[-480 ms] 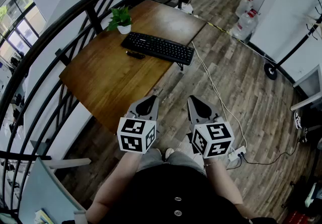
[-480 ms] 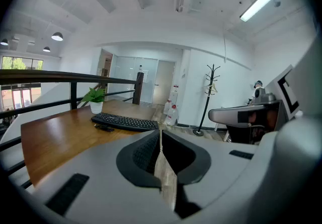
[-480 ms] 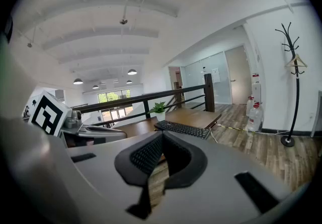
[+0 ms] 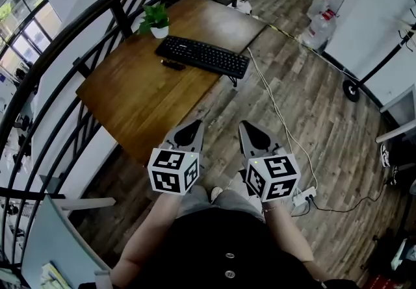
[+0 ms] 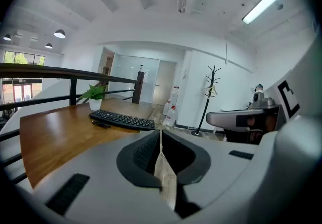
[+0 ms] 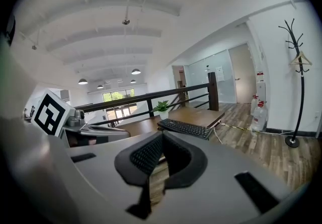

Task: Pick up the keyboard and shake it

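We see one keyboard [image 4: 203, 57]: black, long and flat, with full rows of keys. It lies on the worktop [image 4: 136, 102], well ahead of both claws and a little to their left, and its right end is near the worktop's edge. The left claw [image 4: 194, 126] and the right claw [image 4: 247, 128] hang side by side over the floor [image 4: 312, 119], just off the worktop's near corner and touching nothing. In each gripper view the jaws meet at the tips and hold nothing; only a thin slit shows between them.

Just this side of the keyboard lies one small dark bar [image 4: 173, 65], too small for us to identify. Beyond the keyboard stands one plant [image 4: 156, 21] in a white pot. The worktop is brown wood, and a black rail [image 4: 91, 18] curves along its far left side. The floor is grey-brown planks, and one pale cable [image 4: 276, 112] runs across it, passing right of the claws. Far ahead to the right stand two water jugs [image 4: 320, 18], and we count one coat stand [image 6: 297, 67] by the white wall.
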The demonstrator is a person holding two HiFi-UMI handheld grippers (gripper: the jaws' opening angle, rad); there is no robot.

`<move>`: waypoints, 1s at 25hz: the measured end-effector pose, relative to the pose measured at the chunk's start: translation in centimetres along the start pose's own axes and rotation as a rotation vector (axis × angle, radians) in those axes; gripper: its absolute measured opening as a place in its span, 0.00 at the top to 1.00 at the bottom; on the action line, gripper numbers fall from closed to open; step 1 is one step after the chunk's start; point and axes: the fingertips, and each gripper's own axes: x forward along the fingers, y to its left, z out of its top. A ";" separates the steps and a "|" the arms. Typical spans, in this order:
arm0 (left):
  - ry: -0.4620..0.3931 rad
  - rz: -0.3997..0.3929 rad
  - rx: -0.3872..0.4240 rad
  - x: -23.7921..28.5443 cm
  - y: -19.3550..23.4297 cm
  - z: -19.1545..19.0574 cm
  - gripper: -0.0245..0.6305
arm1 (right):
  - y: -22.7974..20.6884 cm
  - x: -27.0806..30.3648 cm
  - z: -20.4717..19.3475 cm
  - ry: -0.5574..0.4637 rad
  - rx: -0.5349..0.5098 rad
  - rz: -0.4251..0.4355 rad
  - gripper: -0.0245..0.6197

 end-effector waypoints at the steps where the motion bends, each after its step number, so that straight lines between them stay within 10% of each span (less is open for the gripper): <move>1: -0.007 -0.010 -0.003 0.0 -0.3 0.0 0.93 | 0.0 0.0 0.0 0.000 0.004 0.018 0.92; 25: 0.020 -0.054 0.023 10.3 3.2 1.3 0.93 | -7.0 8.5 -0.9 0.060 0.067 -0.008 0.92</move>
